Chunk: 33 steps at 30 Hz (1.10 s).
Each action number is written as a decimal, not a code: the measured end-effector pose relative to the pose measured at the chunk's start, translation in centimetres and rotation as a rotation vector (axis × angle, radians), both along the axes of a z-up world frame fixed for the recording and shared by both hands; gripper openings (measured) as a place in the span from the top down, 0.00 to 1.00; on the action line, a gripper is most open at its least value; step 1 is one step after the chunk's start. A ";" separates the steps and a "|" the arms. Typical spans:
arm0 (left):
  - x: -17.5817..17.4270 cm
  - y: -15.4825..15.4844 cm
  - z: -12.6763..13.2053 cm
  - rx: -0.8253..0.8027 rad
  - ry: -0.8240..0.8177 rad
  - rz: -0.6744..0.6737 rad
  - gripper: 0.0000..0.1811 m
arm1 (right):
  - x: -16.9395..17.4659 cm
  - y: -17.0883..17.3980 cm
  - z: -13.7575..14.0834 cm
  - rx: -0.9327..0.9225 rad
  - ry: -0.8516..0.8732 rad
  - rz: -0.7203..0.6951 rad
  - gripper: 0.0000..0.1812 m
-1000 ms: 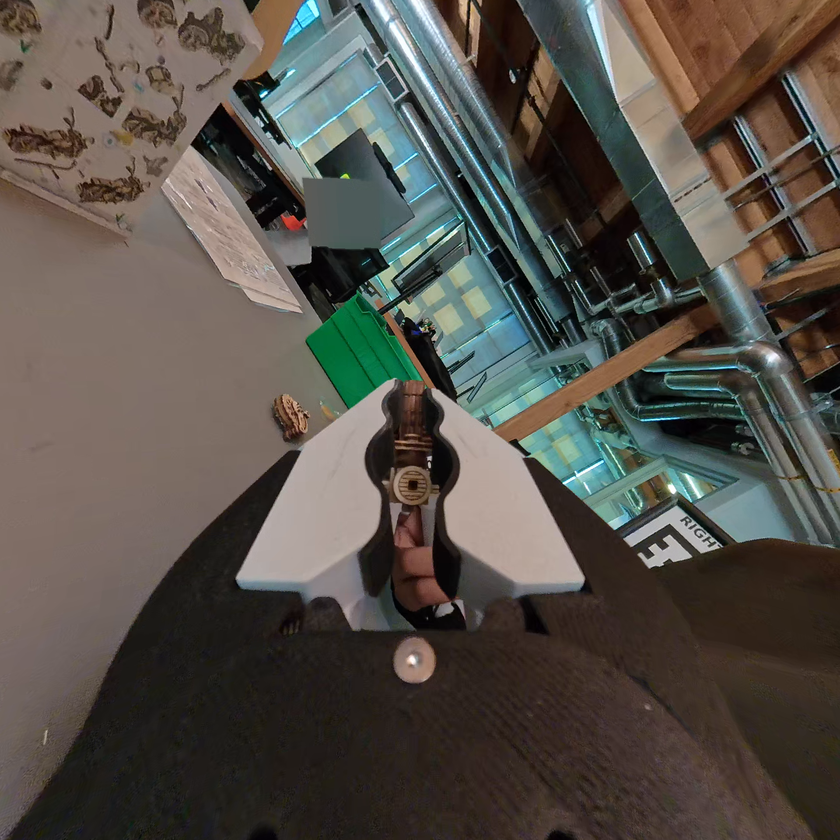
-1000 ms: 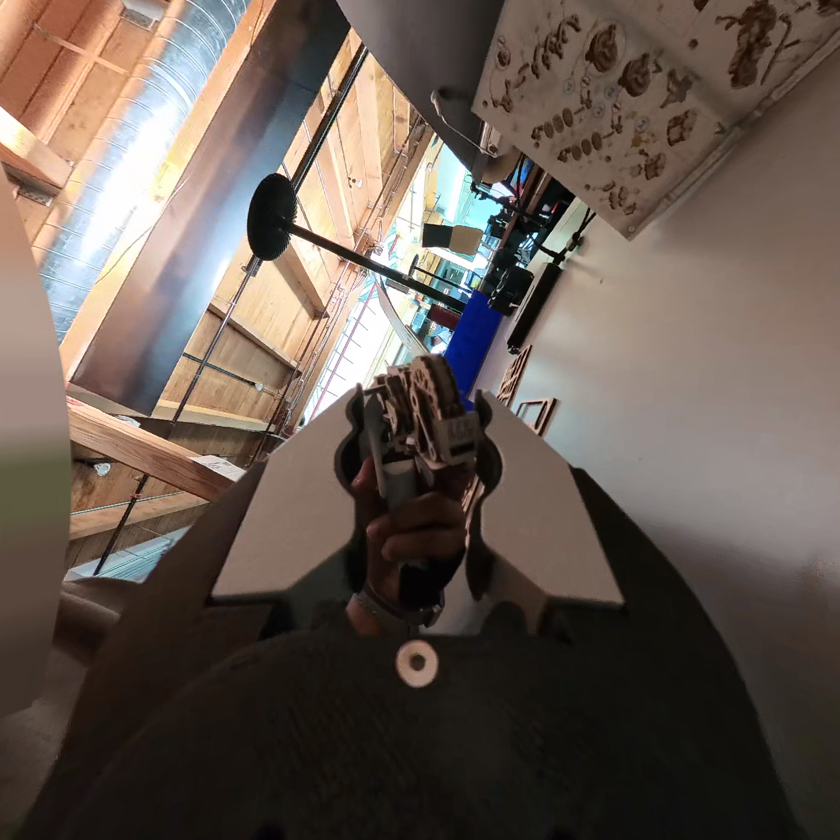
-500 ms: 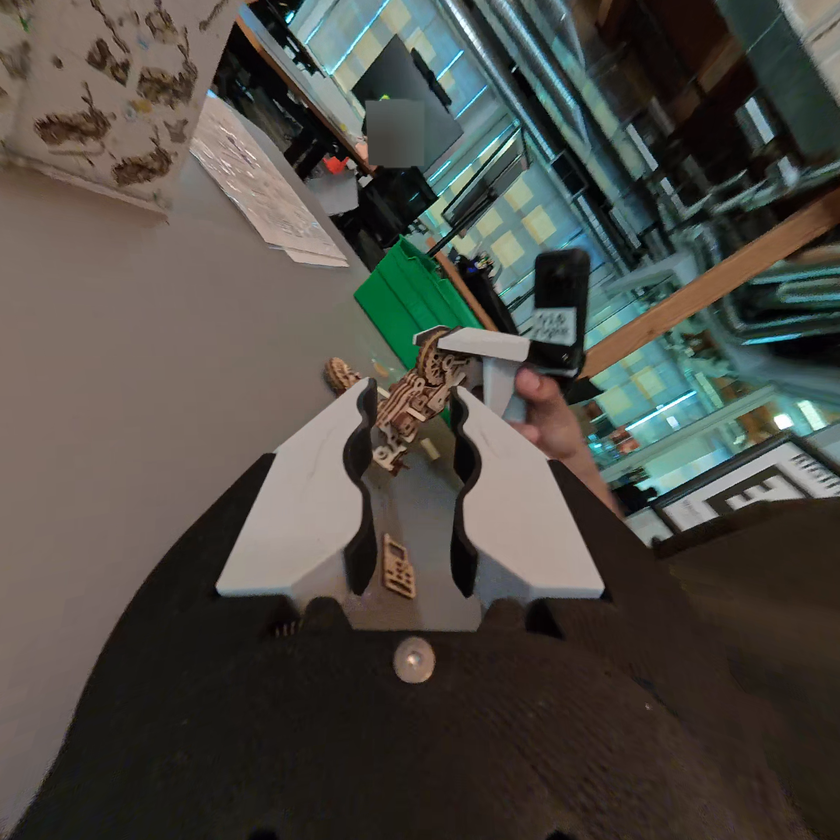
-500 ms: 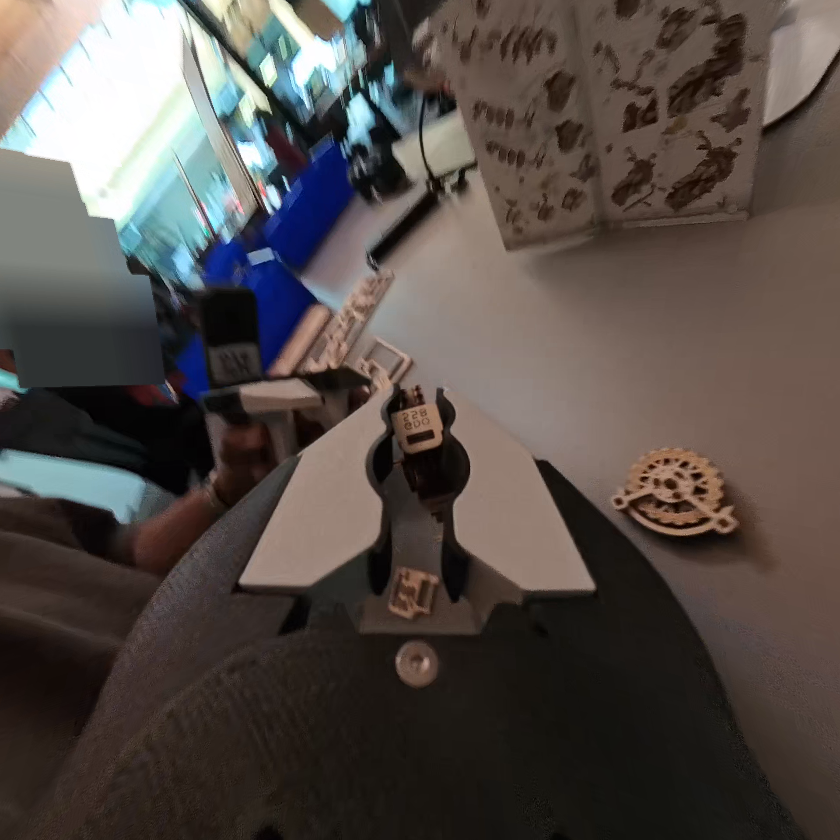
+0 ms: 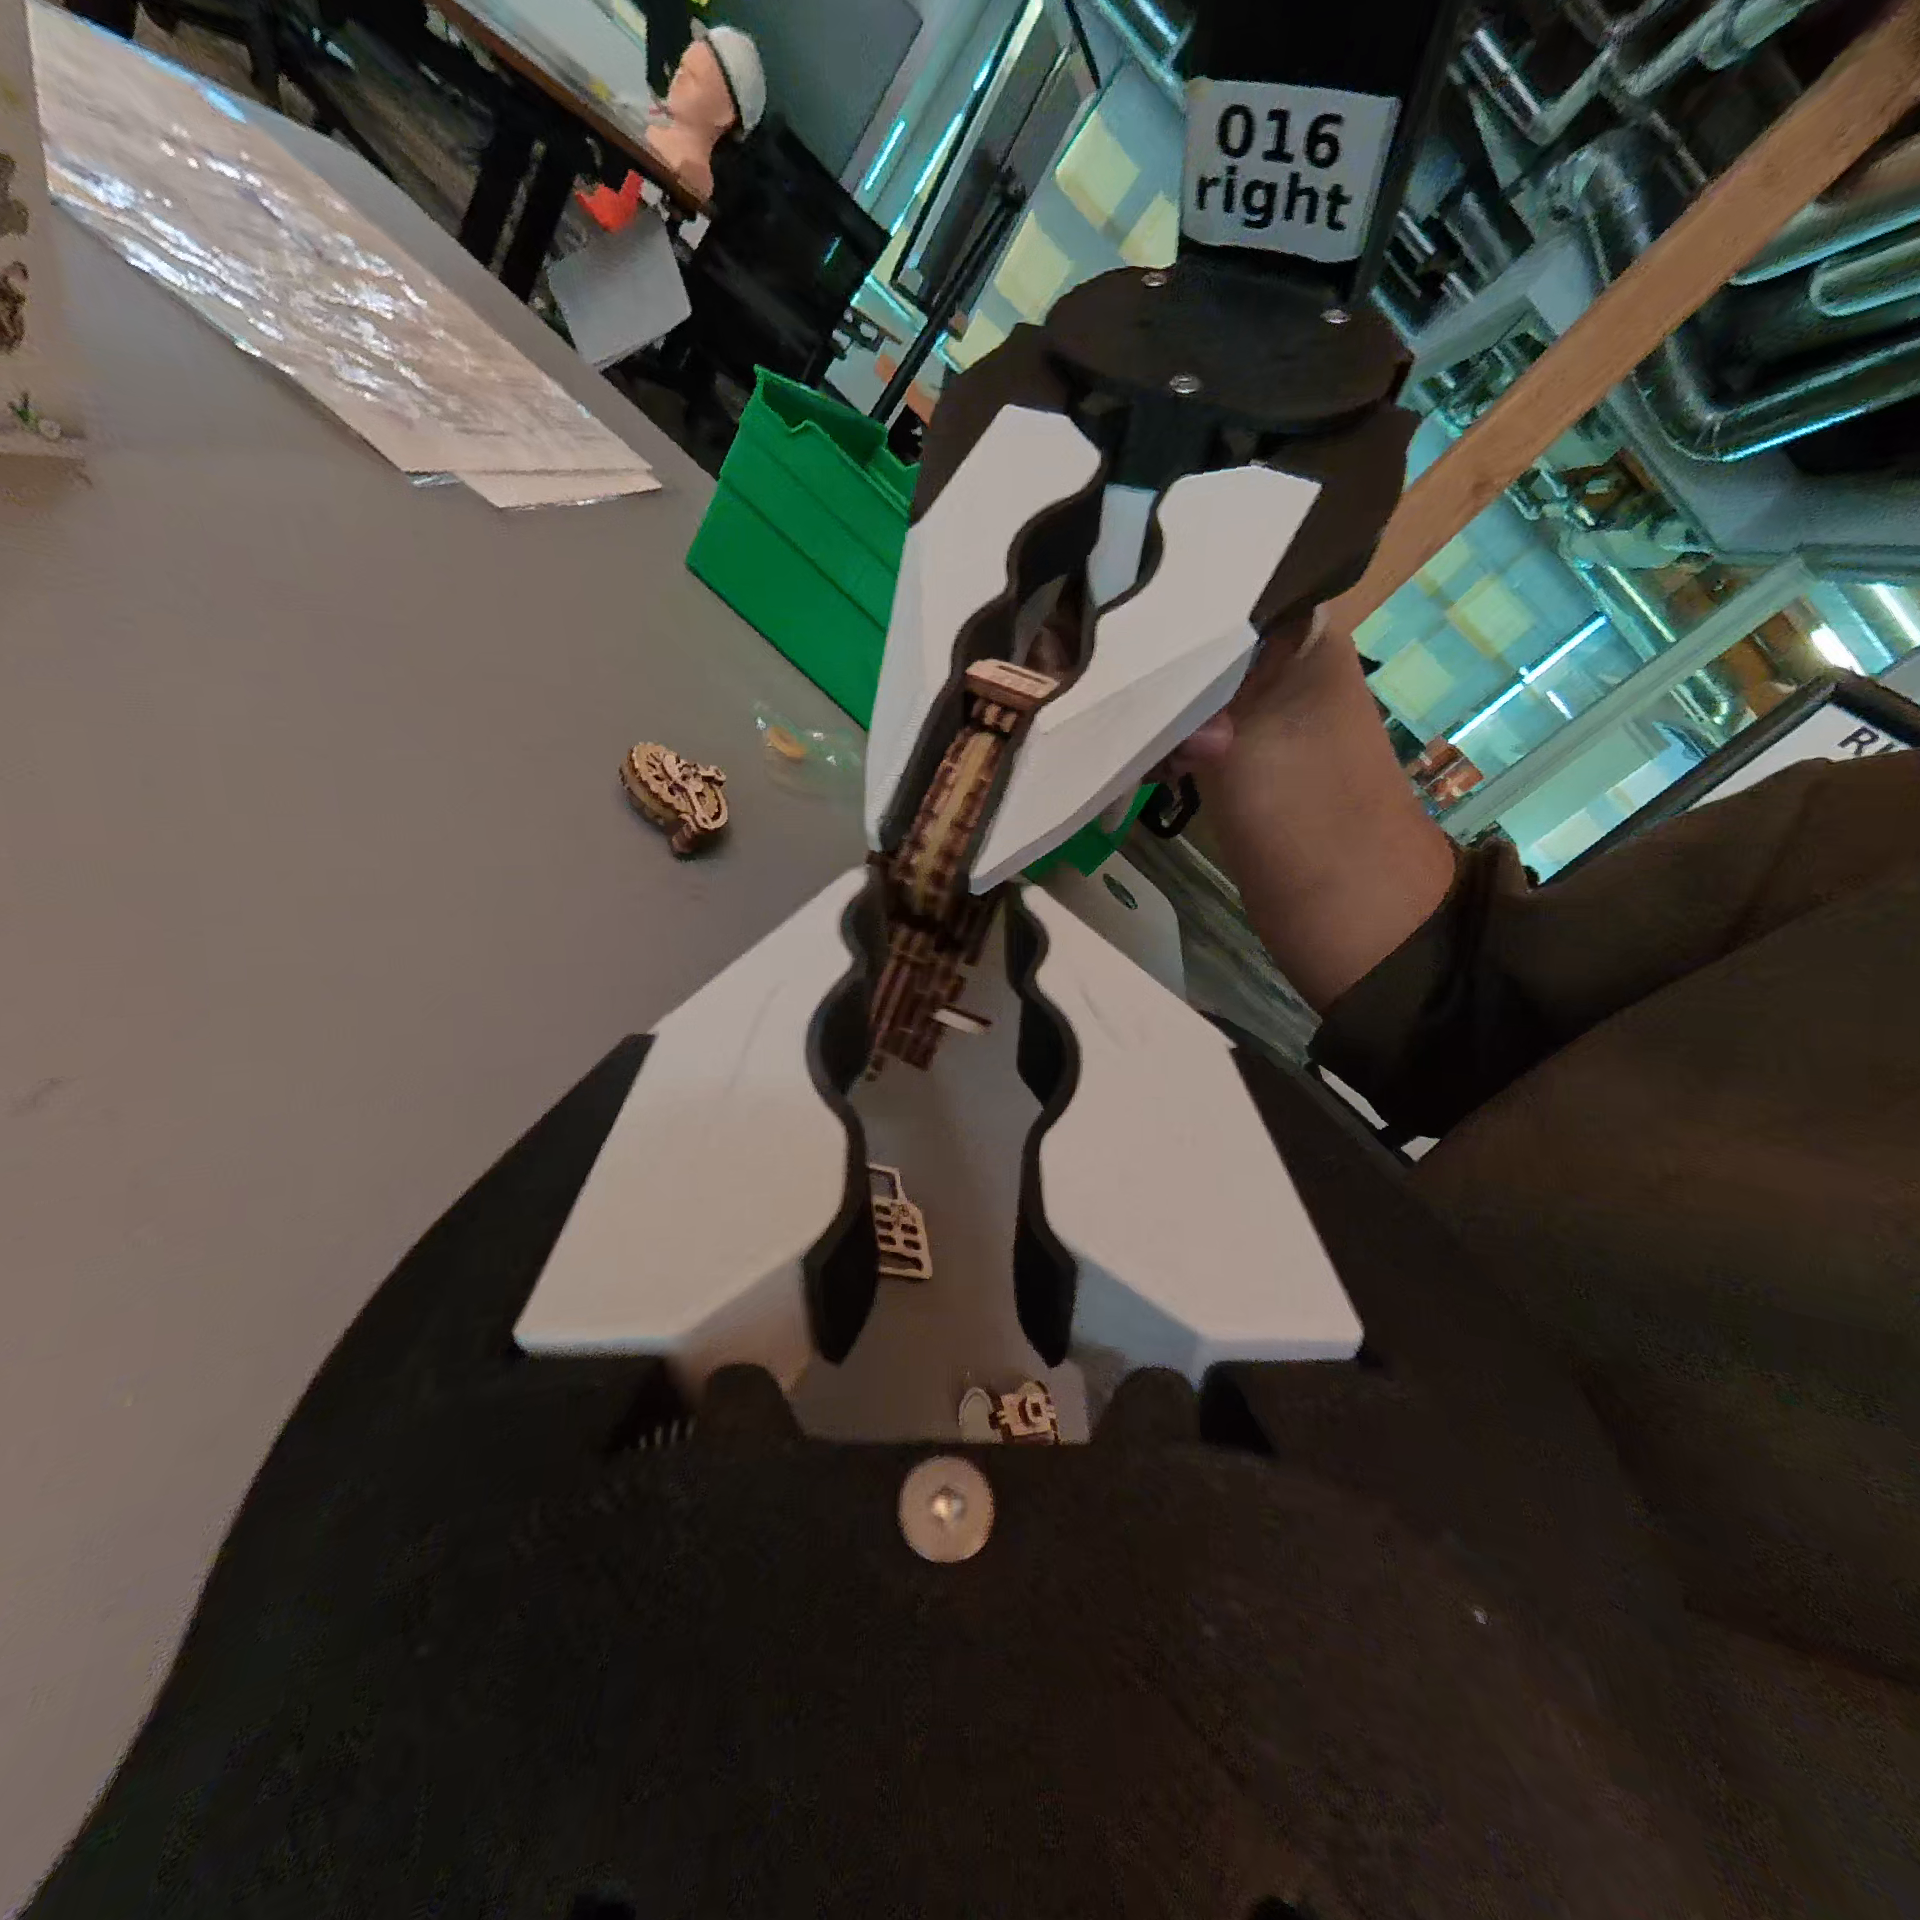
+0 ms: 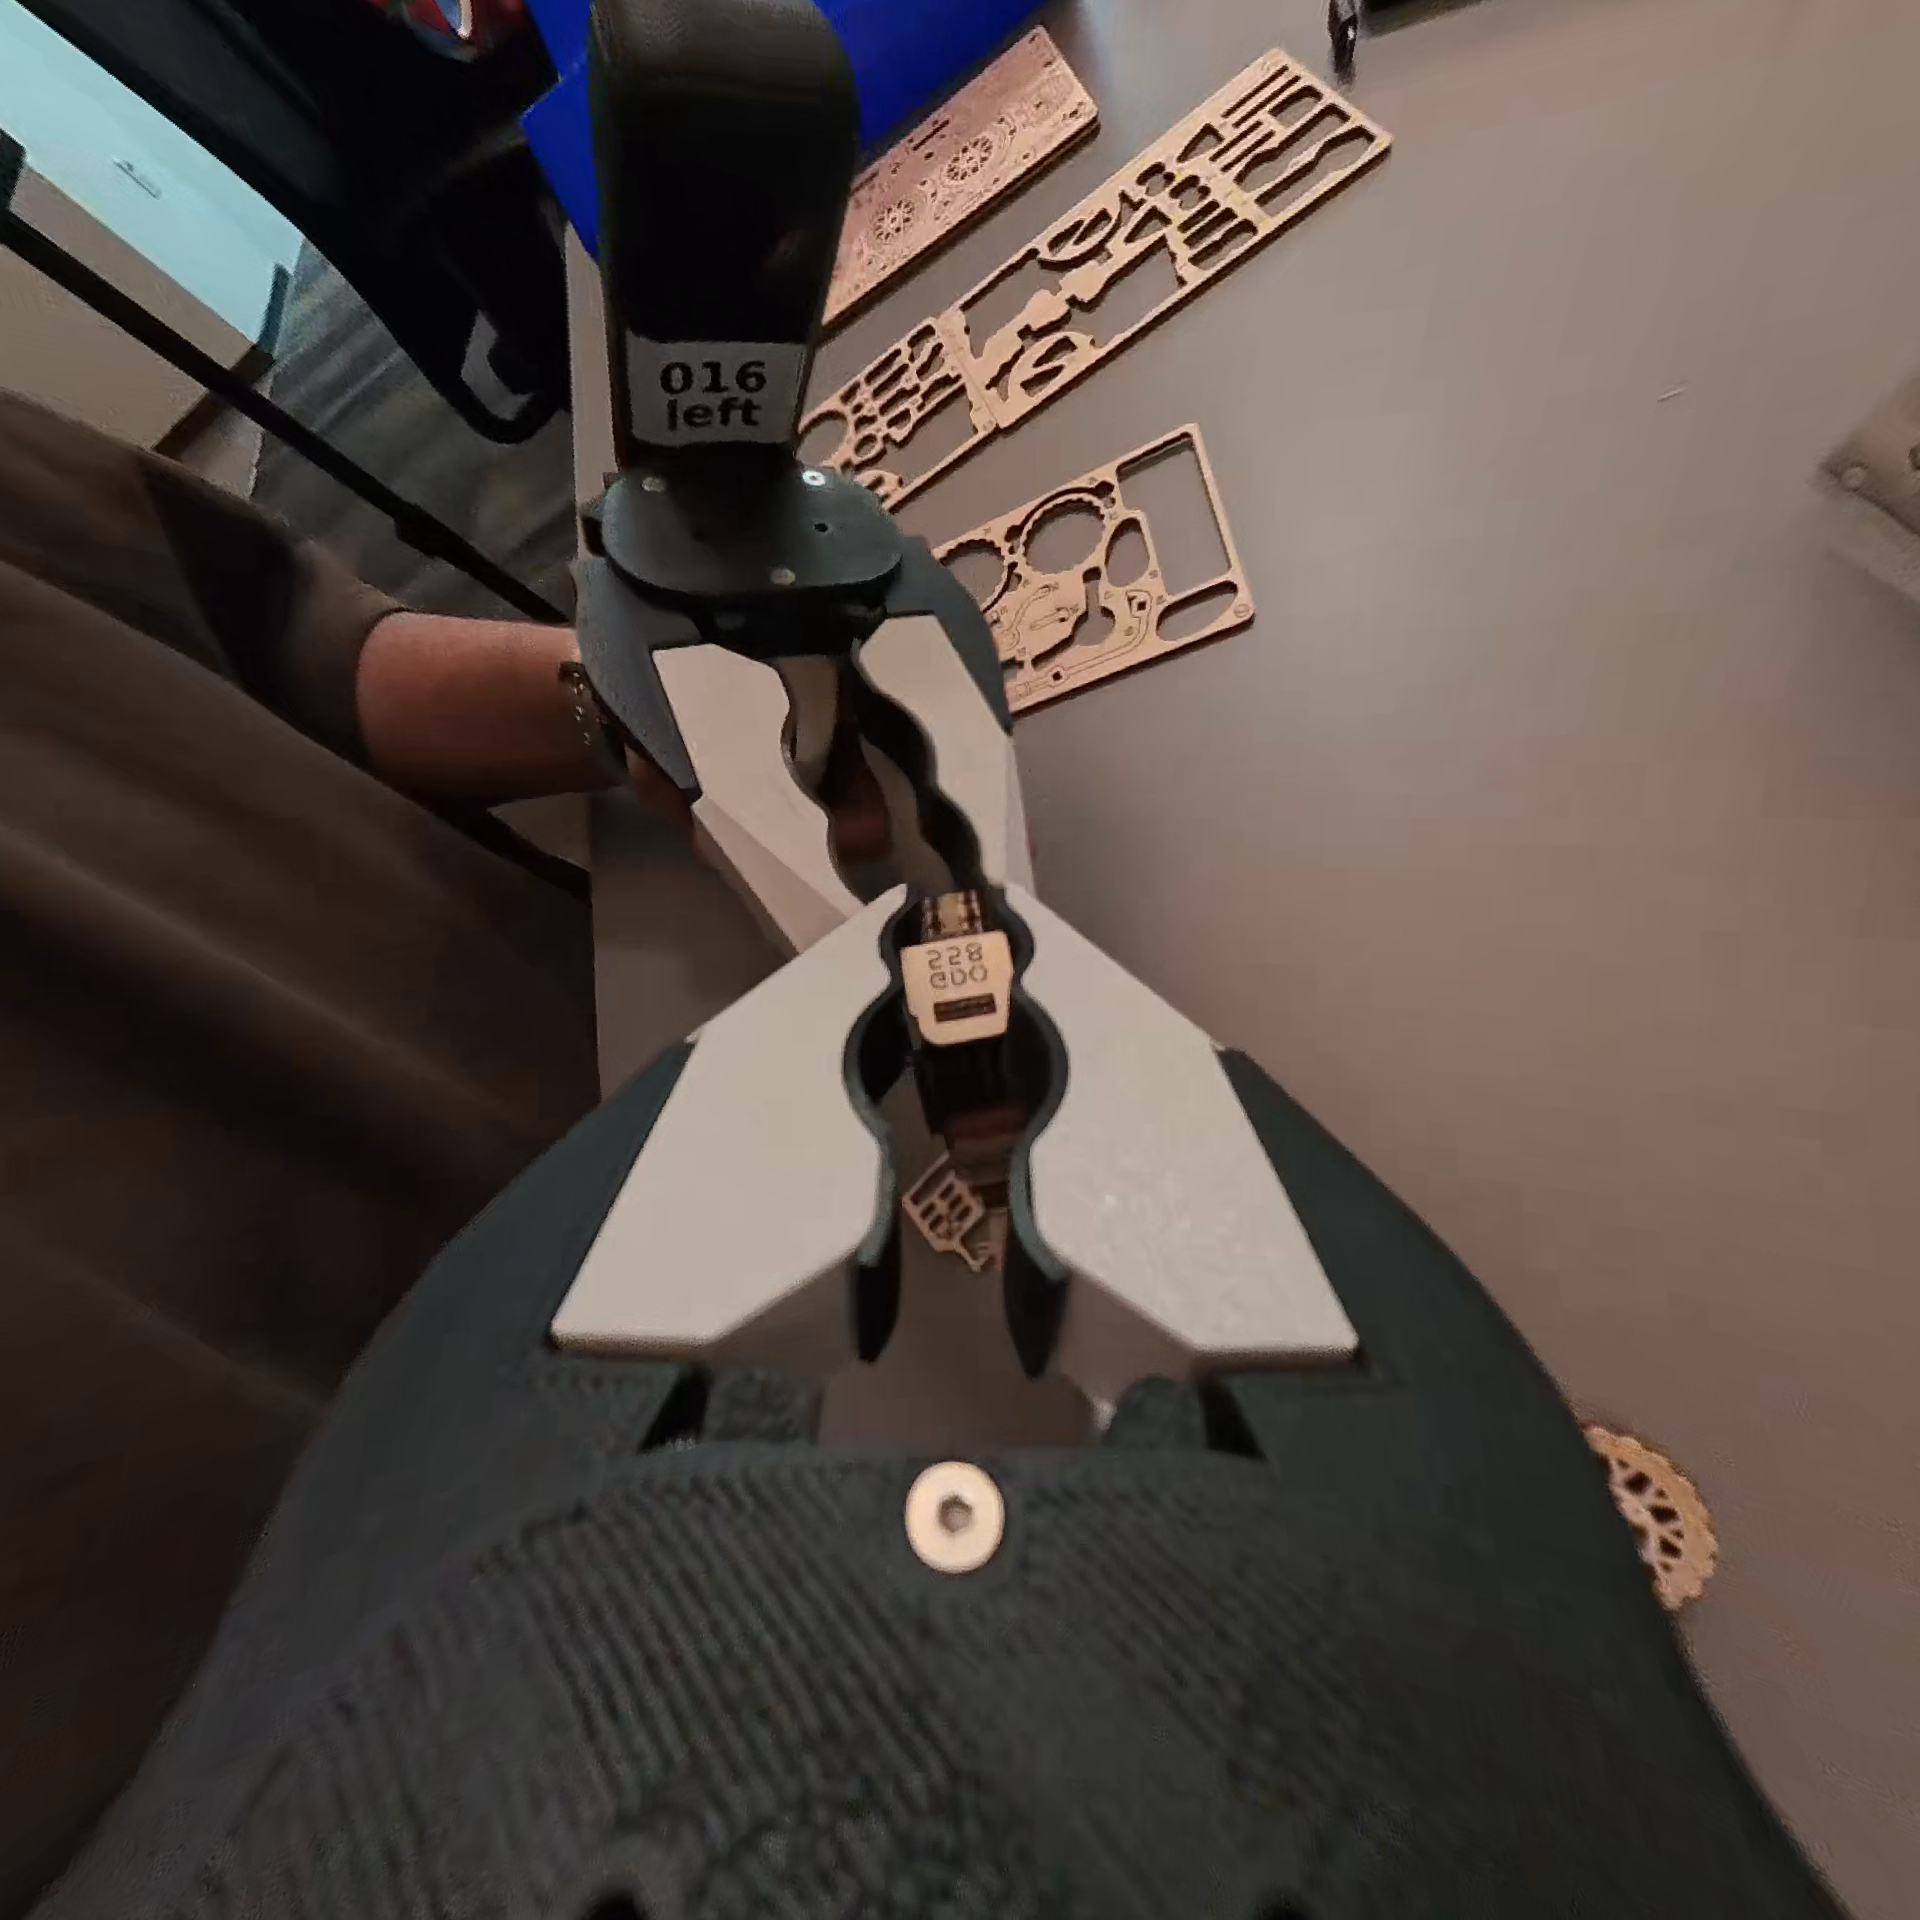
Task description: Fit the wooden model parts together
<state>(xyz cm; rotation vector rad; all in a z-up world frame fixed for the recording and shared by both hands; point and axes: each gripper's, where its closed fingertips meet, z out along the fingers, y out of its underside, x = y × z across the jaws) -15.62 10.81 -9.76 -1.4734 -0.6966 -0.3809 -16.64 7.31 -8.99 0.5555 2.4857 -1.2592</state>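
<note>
The right gripper [image 5: 940, 831] is clenching a wooden model [image 5: 951, 821] between its jaws and is holding it above the grey tabletop [image 5: 312, 831]. The left gripper [image 5: 935, 914] is facing it tip to tip; its jaws are standing apart, released, with the lower end of the model reaching between them. I cannot tell if the left fingers [image 5: 727, 1091] are touching the model.

A small flat wooden piece [image 5: 900, 1236] is lying on the tabletop under the left gripper, and another small piece [image 5: 1023, 1415] is lying close to its base. A round wooden gear part [image 5: 673, 781] is resting farther away, near a green bin [image 5: 800, 540]. In the right wrist view, several cut-out wooden sheets [image 6: 1112, 561] are lying flat on the tabletop behind the left gripper.
</note>
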 end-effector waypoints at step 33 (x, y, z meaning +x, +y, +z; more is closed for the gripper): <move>-4.2 -4.5 2.4 0.431 -0.274 0.145 0.96 | -2.7 0.7 0.8 -0.321 0.059 -0.250 0.77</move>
